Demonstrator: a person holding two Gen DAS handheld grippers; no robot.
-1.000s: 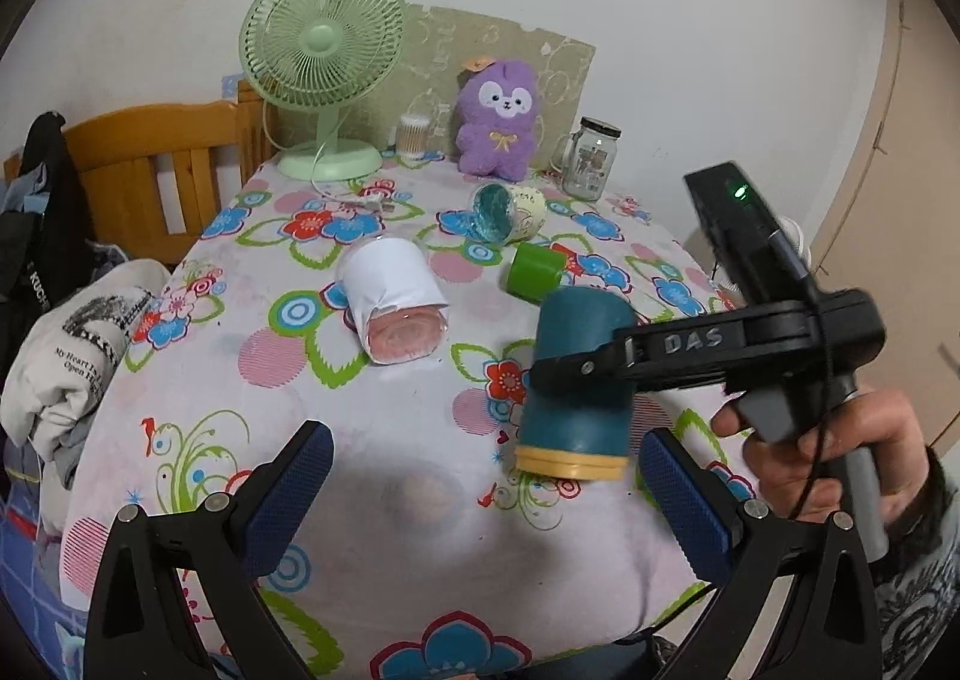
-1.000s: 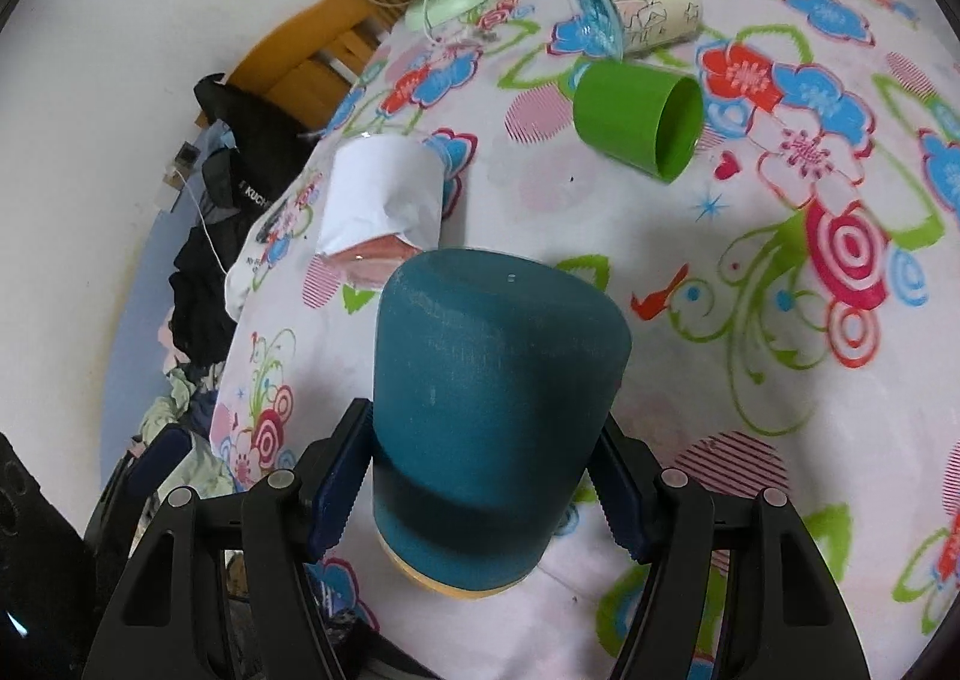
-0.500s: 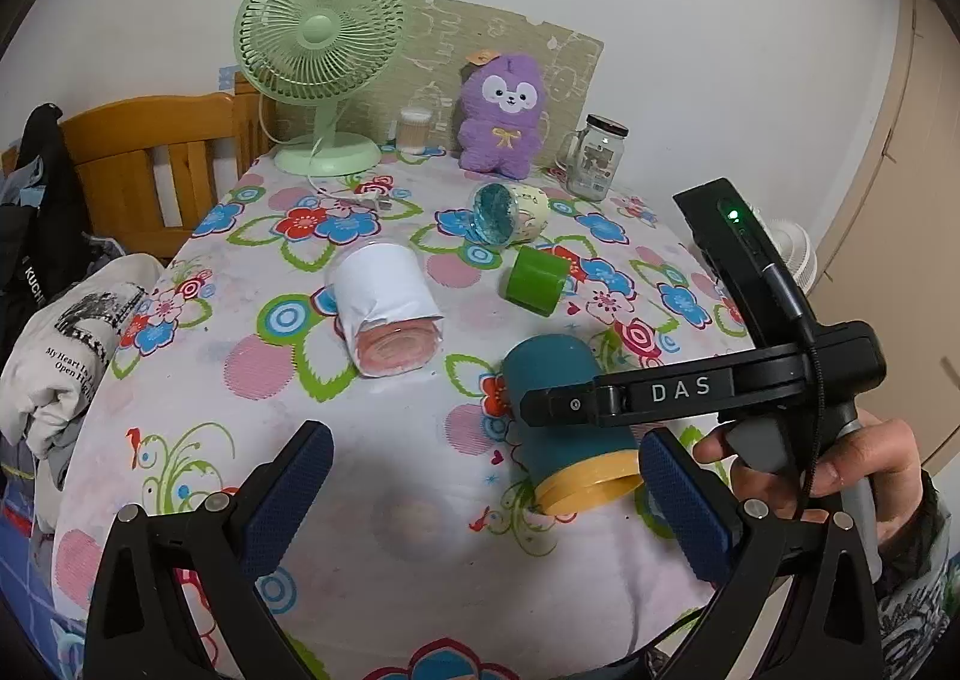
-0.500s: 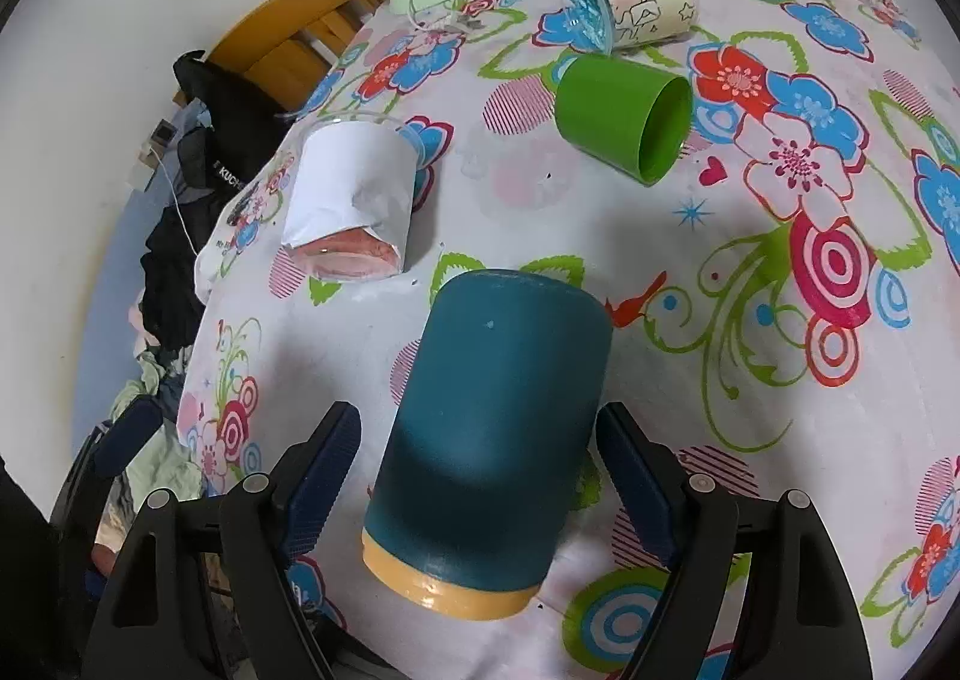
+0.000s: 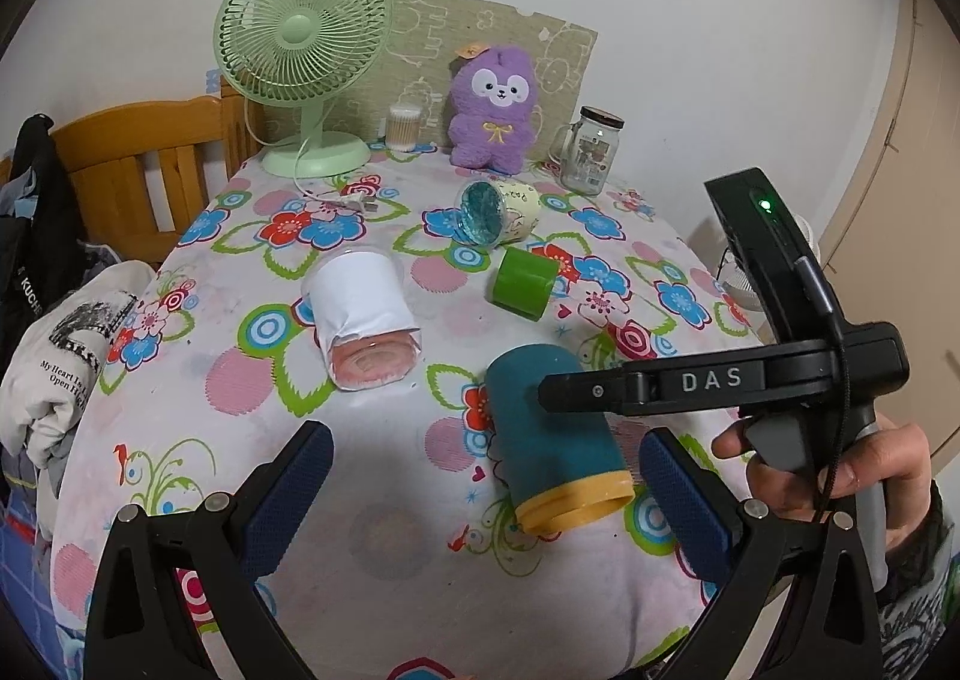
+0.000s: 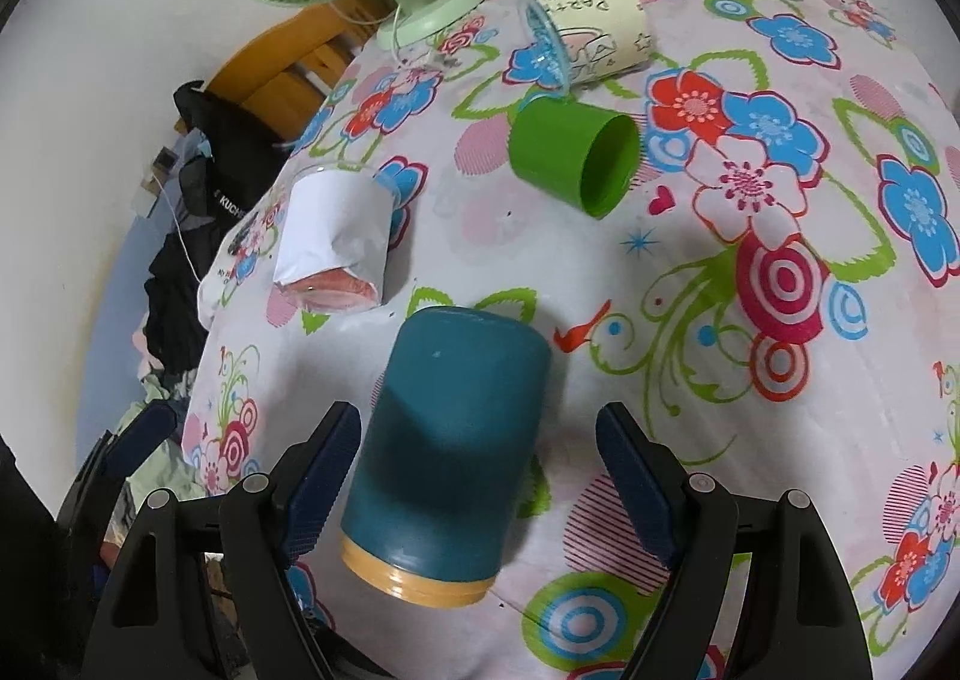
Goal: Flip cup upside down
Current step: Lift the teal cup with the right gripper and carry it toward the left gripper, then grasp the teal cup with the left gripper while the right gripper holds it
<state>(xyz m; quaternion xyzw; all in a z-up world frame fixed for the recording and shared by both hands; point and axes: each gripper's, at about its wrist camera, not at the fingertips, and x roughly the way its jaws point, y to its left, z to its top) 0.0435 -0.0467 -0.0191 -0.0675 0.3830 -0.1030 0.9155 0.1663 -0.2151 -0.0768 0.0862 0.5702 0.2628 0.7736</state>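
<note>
Left-wrist view first: the left gripper (image 5: 480, 491) hangs low over the near edge of the table (image 5: 384, 554), fingers spread wide with nothing between them, seemingly kept back so it stays out of the other hand's way. Further left and beyond it lies a white paper-wrapped cup (image 5: 360, 314) on its side, with a green cup (image 5: 521, 284) and a cream printed cup (image 5: 501, 212) also tipped over behind. To the right sits the teal cup (image 5: 555, 431), lying on the cloth with its yellow rim toward the camera. The right gripper (image 6: 480, 476) straddles it, jaws apart; in the right-wrist view a gap shows on the right side, while the left pad (image 6: 327, 461) looks very close to the wall, contact uncertain. Judging by that open straddle, the cup rests free on the cloth, not yet standing mouth-down.
</note>
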